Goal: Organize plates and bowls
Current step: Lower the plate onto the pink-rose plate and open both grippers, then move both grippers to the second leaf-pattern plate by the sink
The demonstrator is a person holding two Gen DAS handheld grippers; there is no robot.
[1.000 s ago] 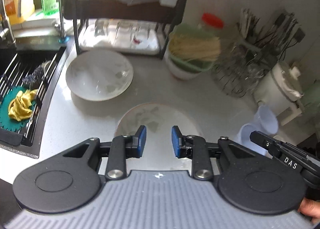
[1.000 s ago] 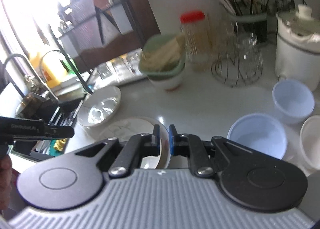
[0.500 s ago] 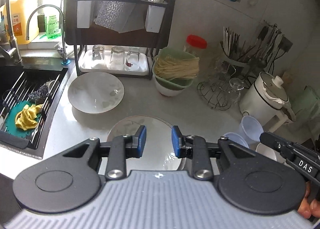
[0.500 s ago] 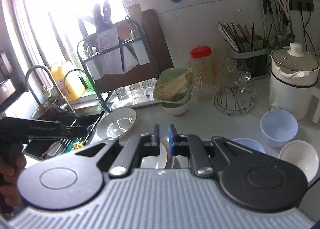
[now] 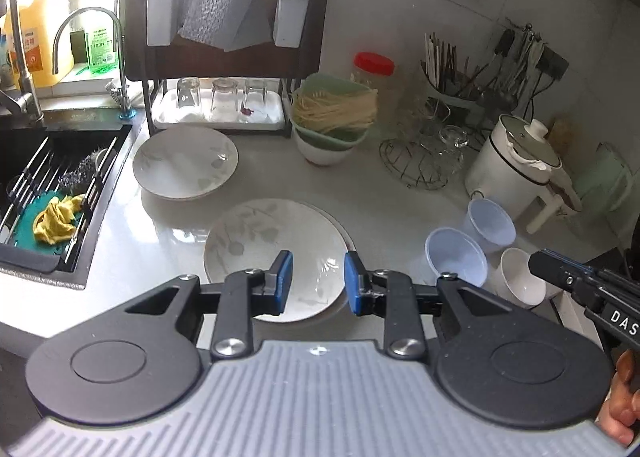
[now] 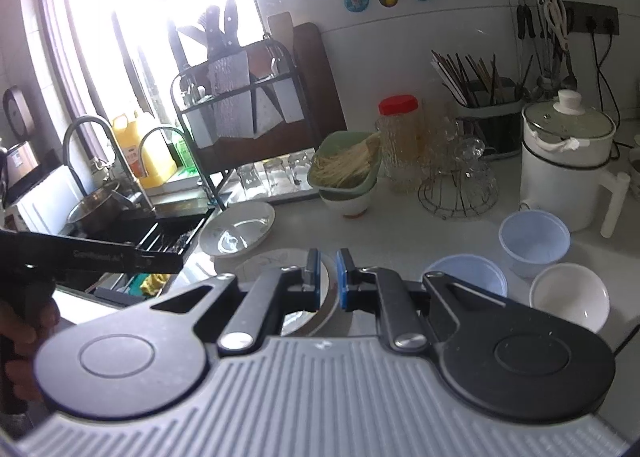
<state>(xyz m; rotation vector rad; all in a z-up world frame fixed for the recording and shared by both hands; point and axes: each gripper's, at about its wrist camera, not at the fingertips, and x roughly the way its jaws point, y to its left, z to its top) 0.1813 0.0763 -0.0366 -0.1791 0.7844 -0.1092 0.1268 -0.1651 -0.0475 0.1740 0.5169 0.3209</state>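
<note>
Two white ceramic plates with a grey leaf pattern are seen on the pale stone tabletop. The flat plate lies at centre frame in the left wrist view; the deeper plate sits above and left of it, beside the black sink. They are separate, not stacked, so the plate sorting is judged not yet done.

Three bowls are grouped at the right of the frame: two pale blue plastic bowls and one white ceramic bowl, close together in front of the white electric kettle. None is nested in another.

The left tongs are held above the near edge of the flat plate, partly open; only air is seen between the blue pads, and nothing is gripped. The downward tilt is judged to suit a survey of the tabletop rather than a grasp.

The right tongs are closed almost fully, a thin slit remaining between the pads, and are empty. In the right wrist view the flat plate is seen behind them at lower centre, the bowls at lower right.

A green bowl holding dry noodles is stacked on a white one near the black dish rack.
</note>
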